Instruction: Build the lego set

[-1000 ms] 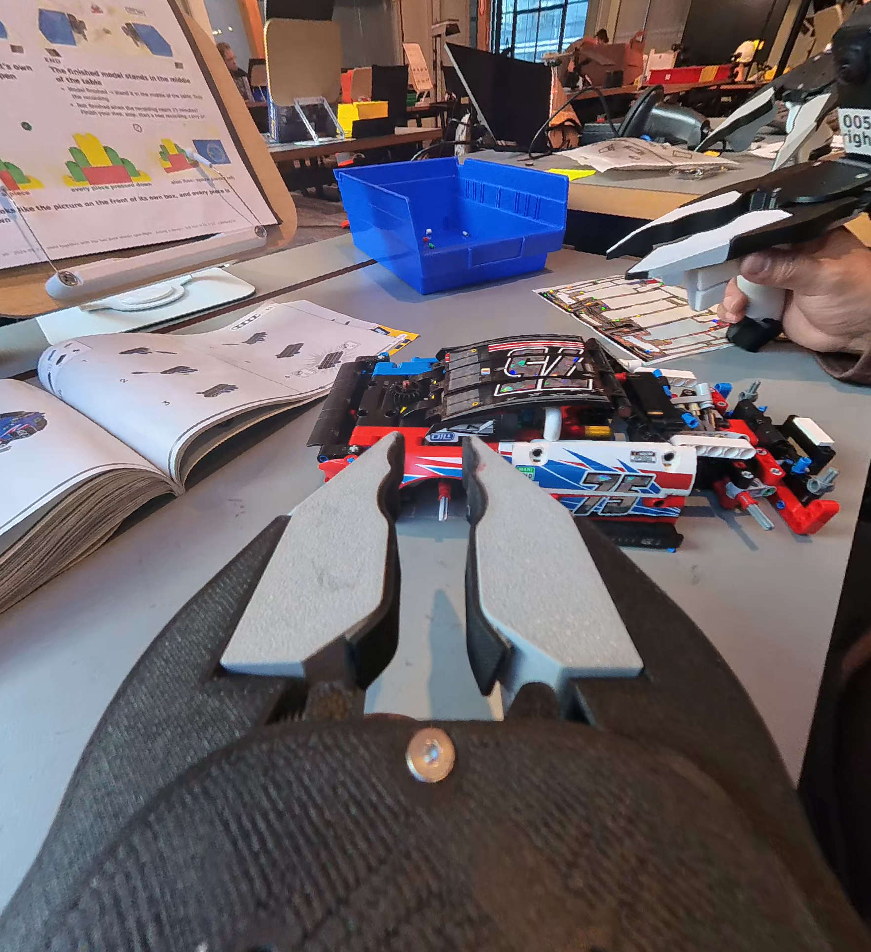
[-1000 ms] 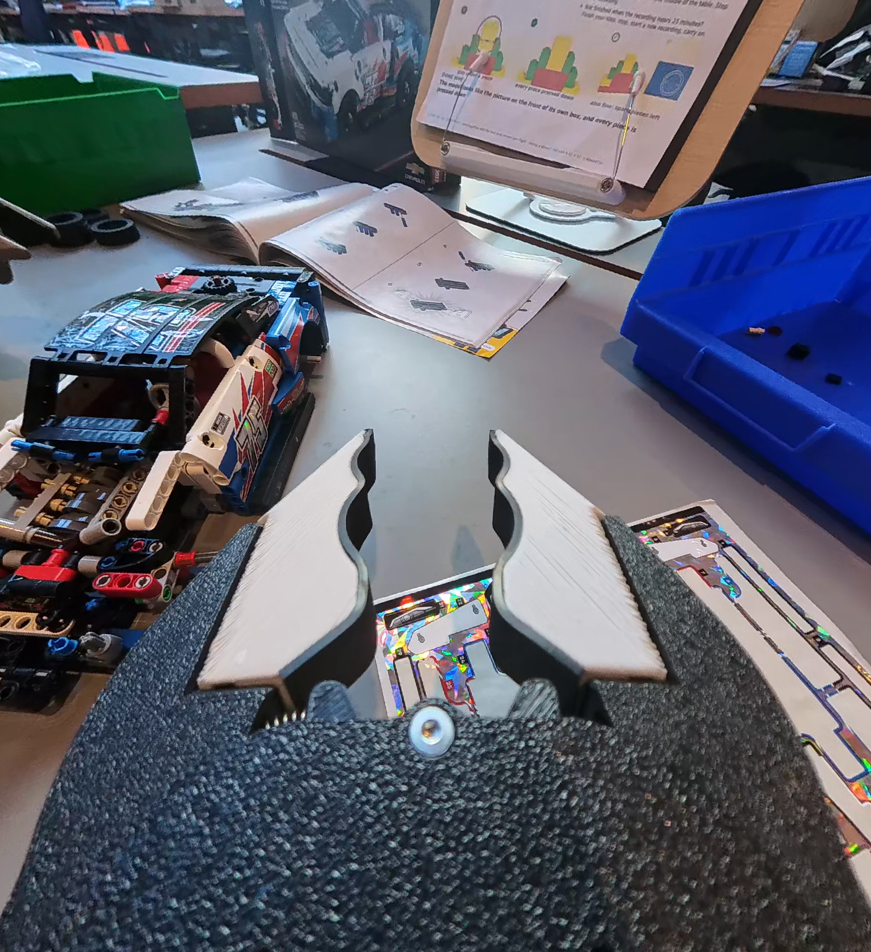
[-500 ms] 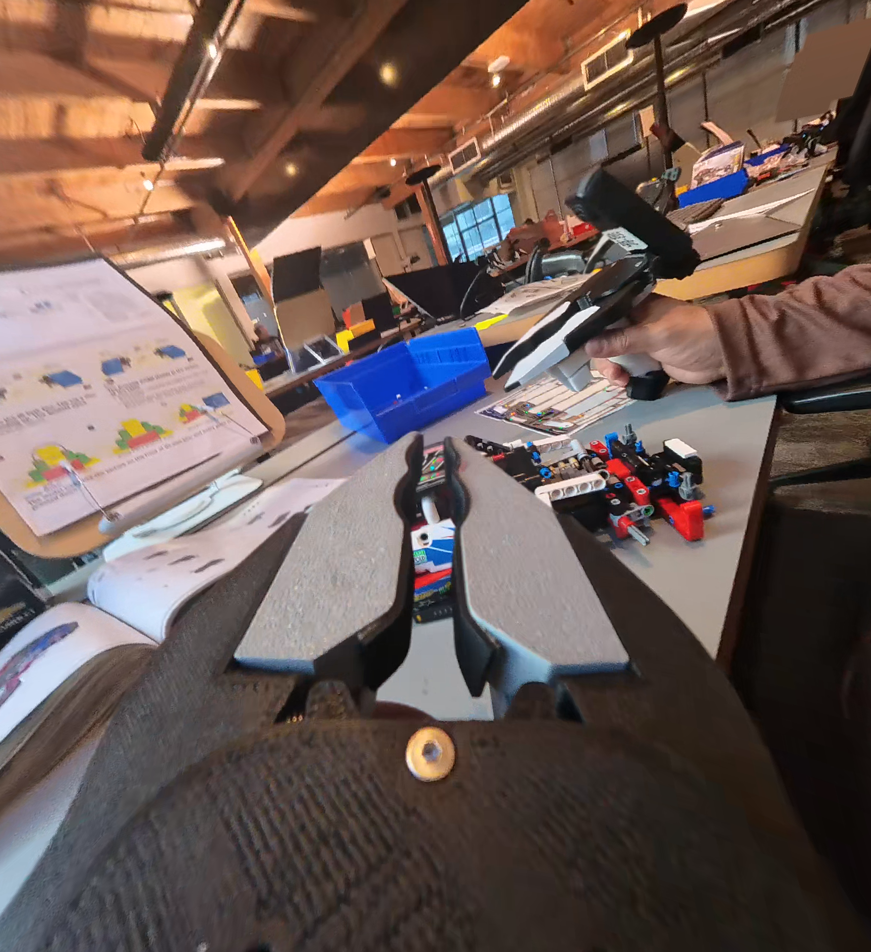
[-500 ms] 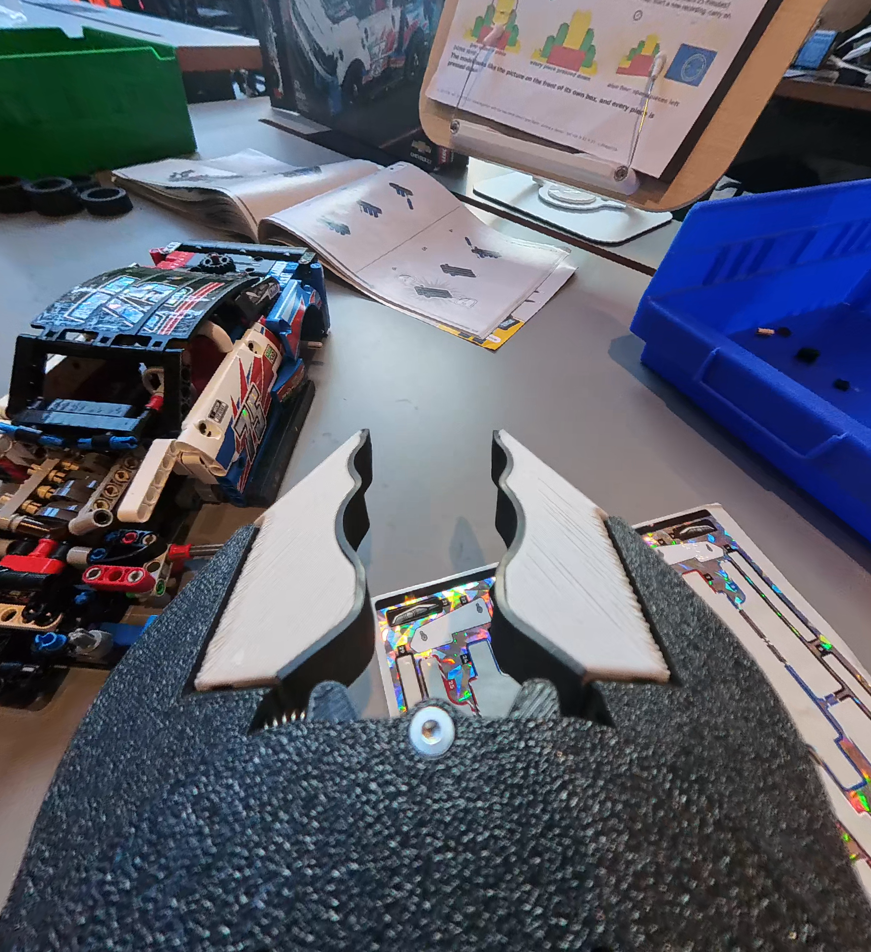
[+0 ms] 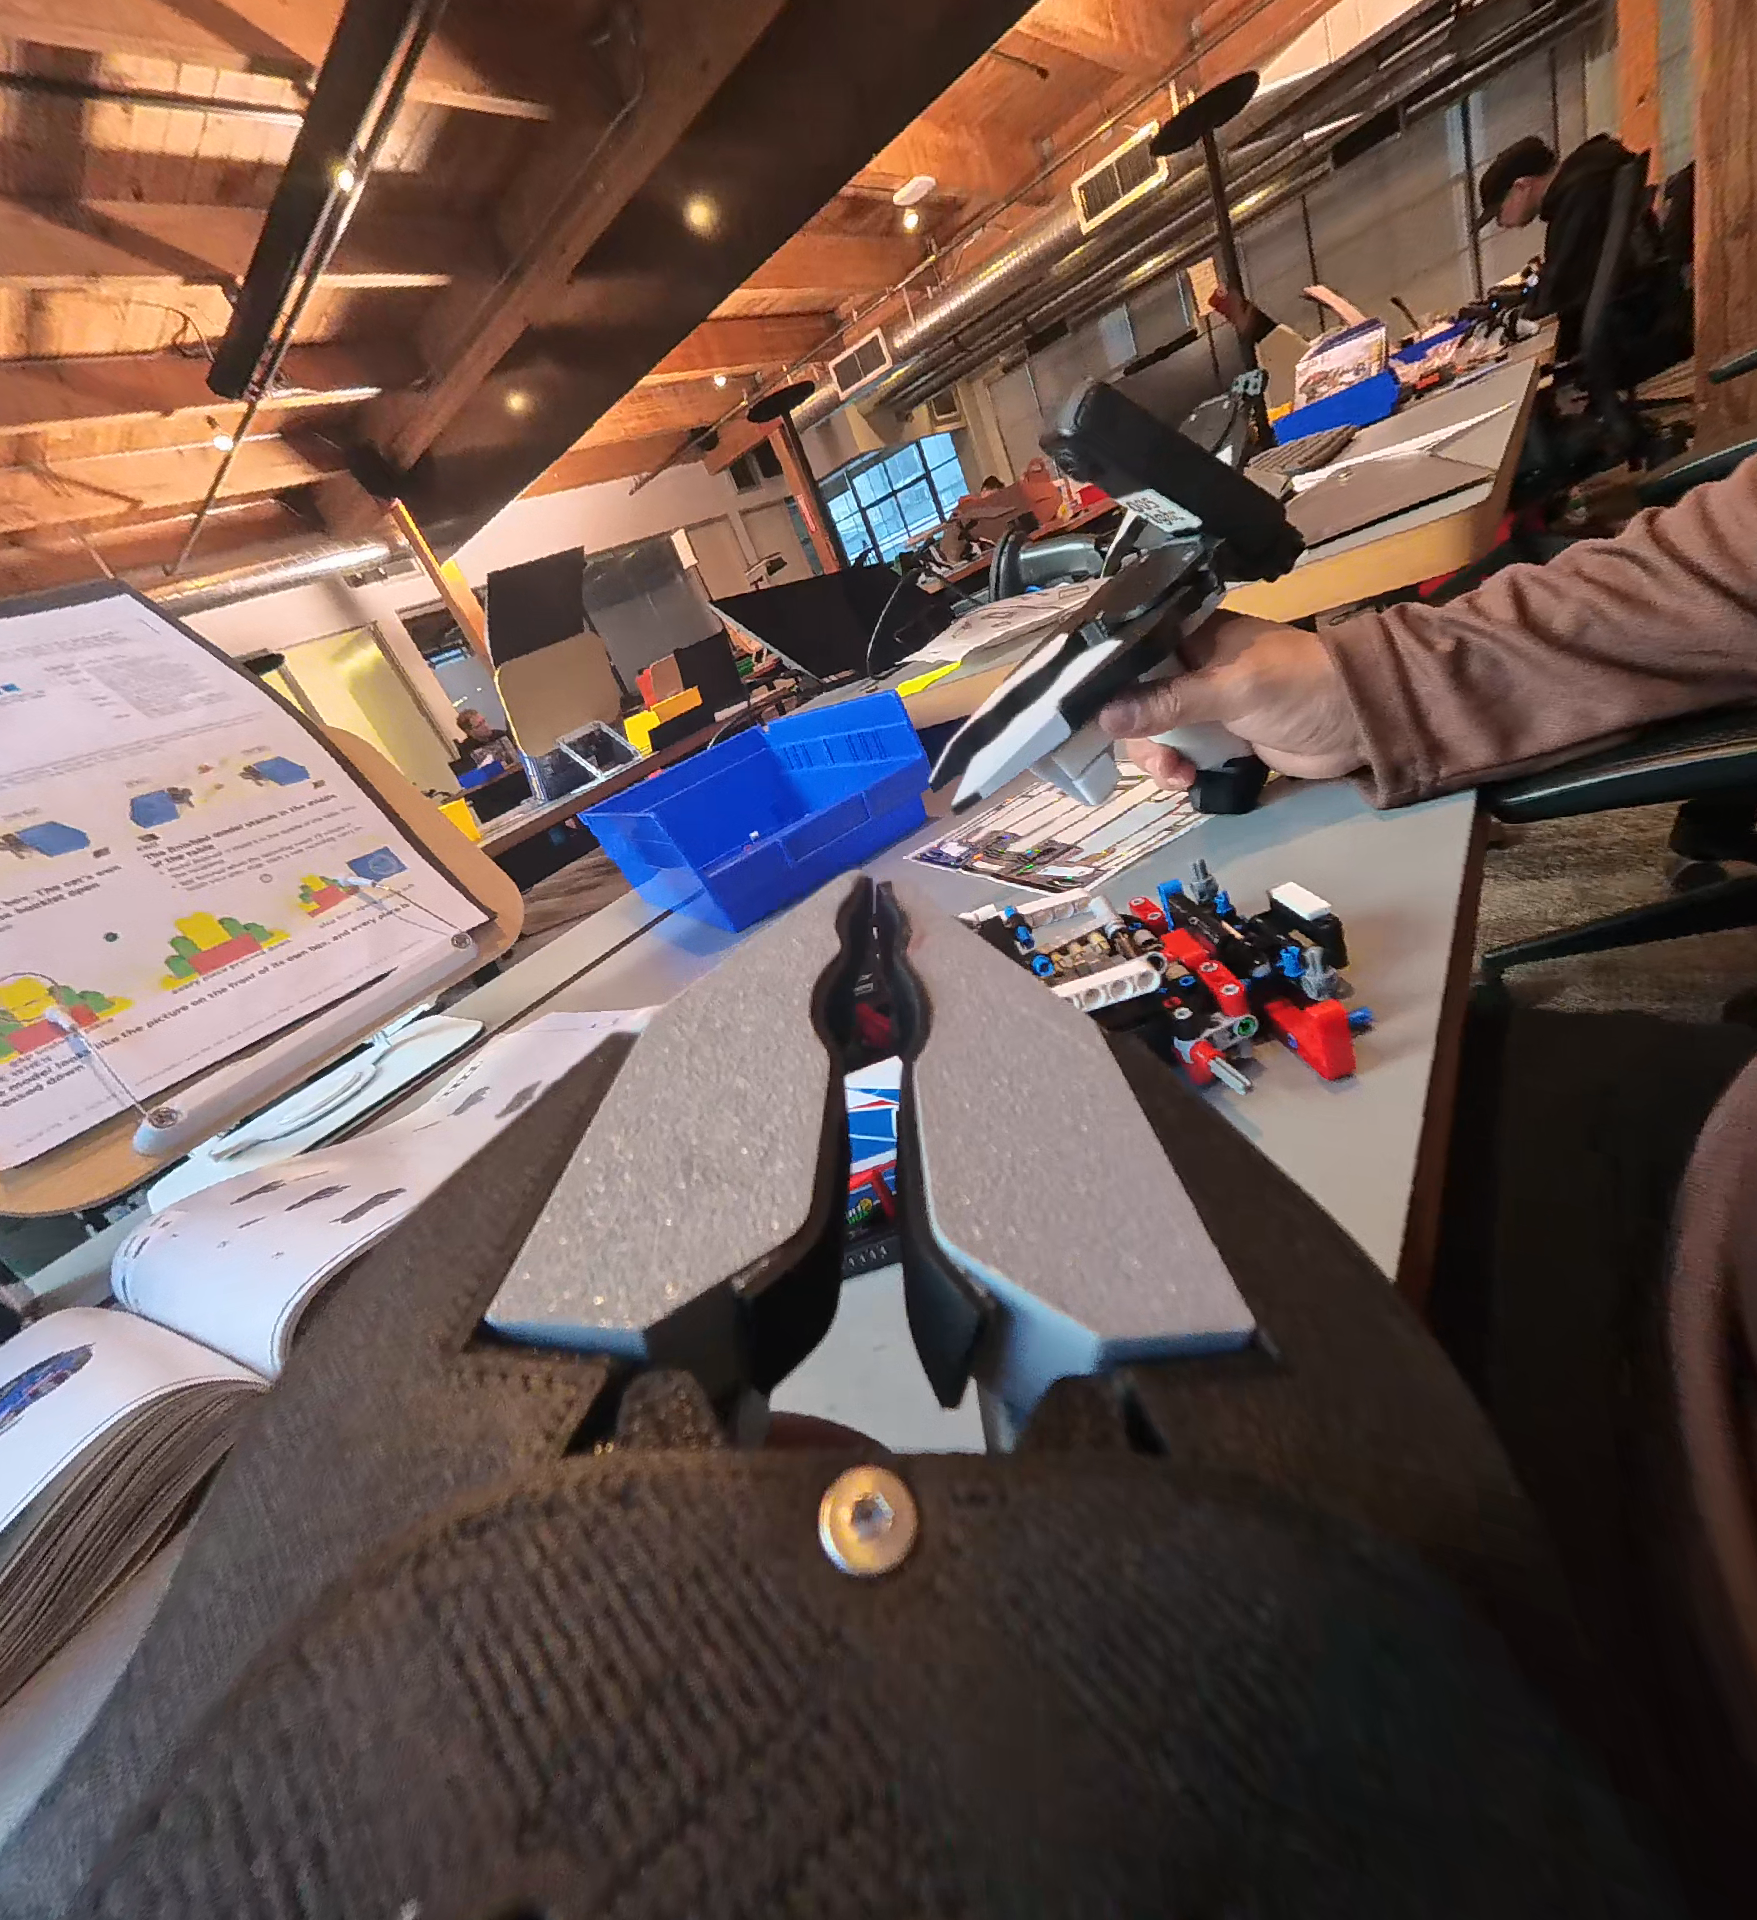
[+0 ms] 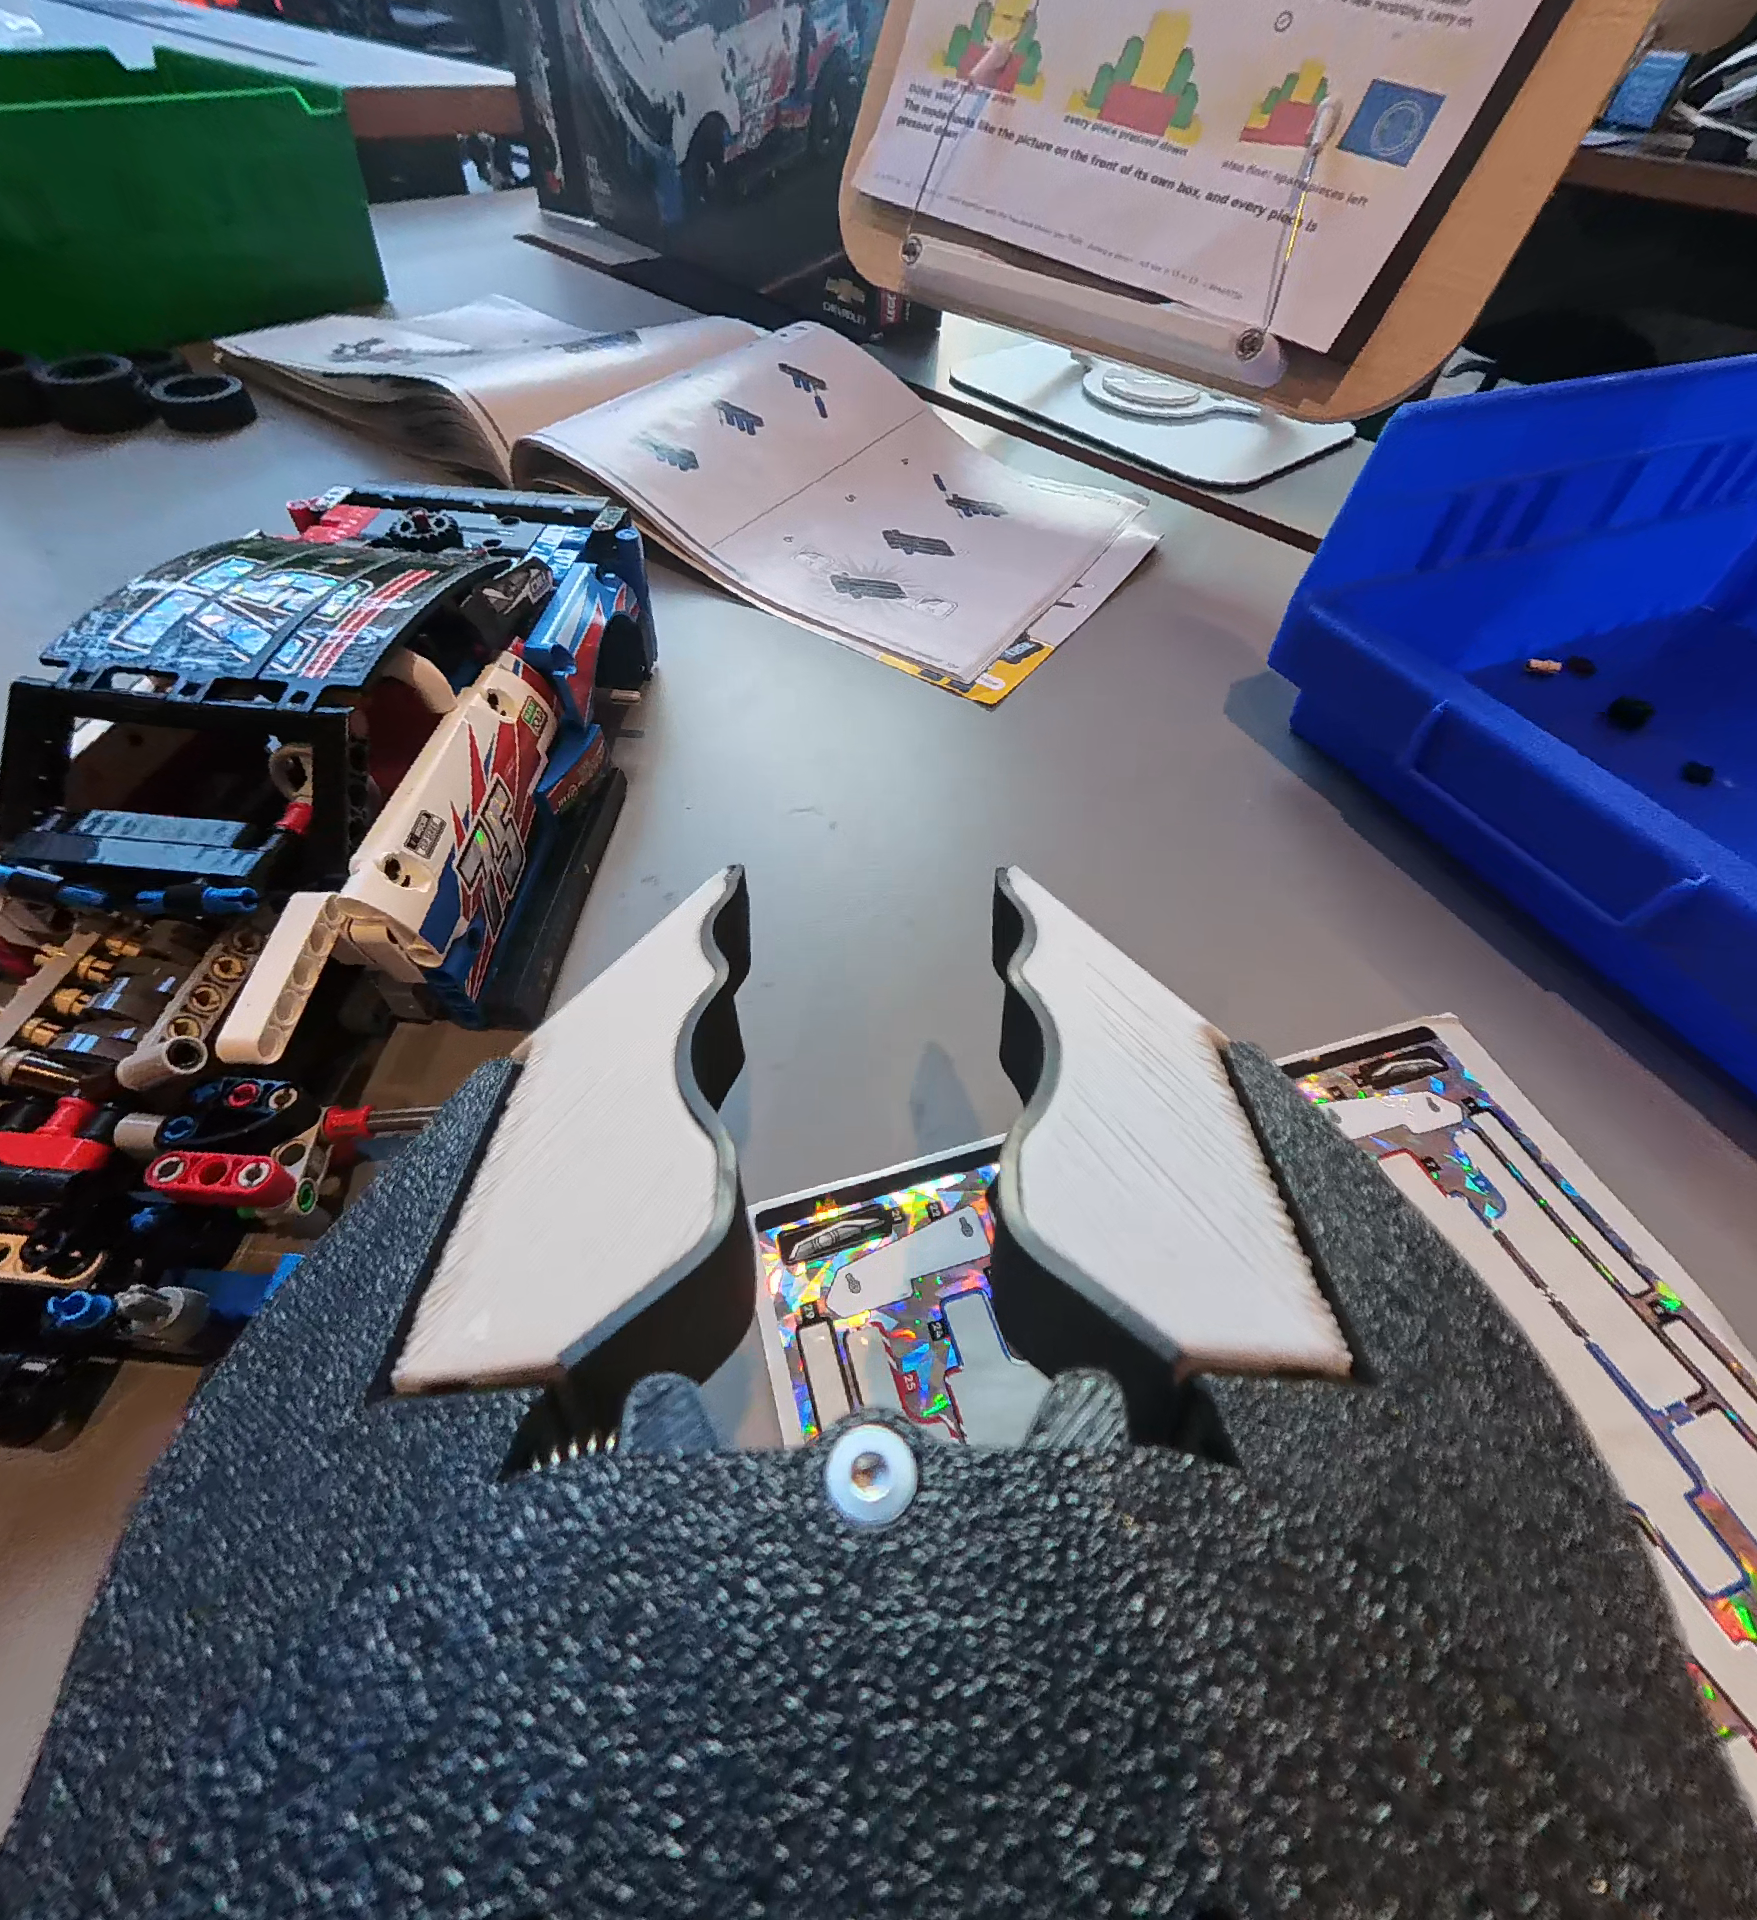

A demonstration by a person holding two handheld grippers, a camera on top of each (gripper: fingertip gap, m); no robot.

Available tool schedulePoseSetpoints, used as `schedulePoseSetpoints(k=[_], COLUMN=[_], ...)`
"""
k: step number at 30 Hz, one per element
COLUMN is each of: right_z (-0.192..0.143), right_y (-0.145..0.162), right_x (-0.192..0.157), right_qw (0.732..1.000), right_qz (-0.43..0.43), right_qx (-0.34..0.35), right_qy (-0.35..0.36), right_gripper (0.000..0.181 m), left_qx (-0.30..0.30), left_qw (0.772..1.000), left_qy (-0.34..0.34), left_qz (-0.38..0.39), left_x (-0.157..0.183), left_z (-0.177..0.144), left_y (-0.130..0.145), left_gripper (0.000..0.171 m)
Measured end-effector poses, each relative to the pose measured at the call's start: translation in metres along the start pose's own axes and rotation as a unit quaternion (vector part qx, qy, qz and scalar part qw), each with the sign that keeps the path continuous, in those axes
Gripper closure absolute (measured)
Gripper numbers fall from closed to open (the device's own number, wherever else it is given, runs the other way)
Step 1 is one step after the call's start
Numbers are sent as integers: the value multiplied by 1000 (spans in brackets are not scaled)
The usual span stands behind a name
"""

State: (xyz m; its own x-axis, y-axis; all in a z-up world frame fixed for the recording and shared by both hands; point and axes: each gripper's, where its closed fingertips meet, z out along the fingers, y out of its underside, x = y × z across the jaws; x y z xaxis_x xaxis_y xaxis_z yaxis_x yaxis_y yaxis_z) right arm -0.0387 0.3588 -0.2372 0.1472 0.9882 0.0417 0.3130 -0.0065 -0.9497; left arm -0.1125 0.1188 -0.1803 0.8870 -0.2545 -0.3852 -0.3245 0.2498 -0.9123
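1. Since a second ago the left gripper (image 5: 869, 899) has tipped upward and its grey fingers (image 5: 708, 1101) have drawn nearly together; the tips look to meet, though whether they pinch anything I cannot tell.
2. Behind those fingers sits the task's thing — the half-built red, white and blue brick race car (image 6: 334, 748) — on the grey table (image 6: 905, 790), at ten o'clock from the right gripper (image 6: 869, 914).
3. That right gripper hangs with jaws spread and empty above the holographic sticker sheet (image 6: 1539, 1340), probably parked while the next step is read.
4. At twelve o'clock lies the open white instruction booklet (image 6: 812, 488), facing the builder for reference.
5. At two o'clock, the blue plastic parts bin (image 6: 1539, 623) keeps loose pieces within reach.
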Motion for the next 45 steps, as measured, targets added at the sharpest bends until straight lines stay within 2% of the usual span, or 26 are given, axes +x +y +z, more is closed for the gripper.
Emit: schedulePoseSetpoints(k=[16, 23, 25, 28, 32, 37, 40, 45], right_z=[1, 0, -1, -2, -4, -4, -3, 0], right_y=[0, -1, -3, -6, -8, -13, -12, -11], right_x=[-7, -3, -4, -3, -1, 3, 6, 8], right_qw=[1000, 1000, 1000, 1000, 999, 999, 999, 998], right_qz=[-9, -2, -11, -19, -21, -17, -16, -24], right_qx=[-2, 5, 10, 21, 31, 45, 42, 34], right_qy=[-23, -13, -11, 0, 9, 16, 29, 42], right_gripper=[135, 136, 136, 135, 135, 133, 133, 133], left_qx=[-6, 40, 19, -47, -87, -175, -189, -177], left_qw=[994, 991, 993, 993, 983, 970, 962, 964], left_qy=[-25, -7, 9, 17, -21, -102, -96, -89], left_qz=[-106, -127, -119, -105, -159, -137, -169, -177], left_x=[-30, -32, -33, -49, -83, -119, -122, -121], left_z=[6, -7, -12, -22, -38, -51, -51, -52], left_y=[9, -1, 4, 24, 43, 76, 82, 79], left_gripper=[168, 165, 165, 158, 151, 145, 141, 144])
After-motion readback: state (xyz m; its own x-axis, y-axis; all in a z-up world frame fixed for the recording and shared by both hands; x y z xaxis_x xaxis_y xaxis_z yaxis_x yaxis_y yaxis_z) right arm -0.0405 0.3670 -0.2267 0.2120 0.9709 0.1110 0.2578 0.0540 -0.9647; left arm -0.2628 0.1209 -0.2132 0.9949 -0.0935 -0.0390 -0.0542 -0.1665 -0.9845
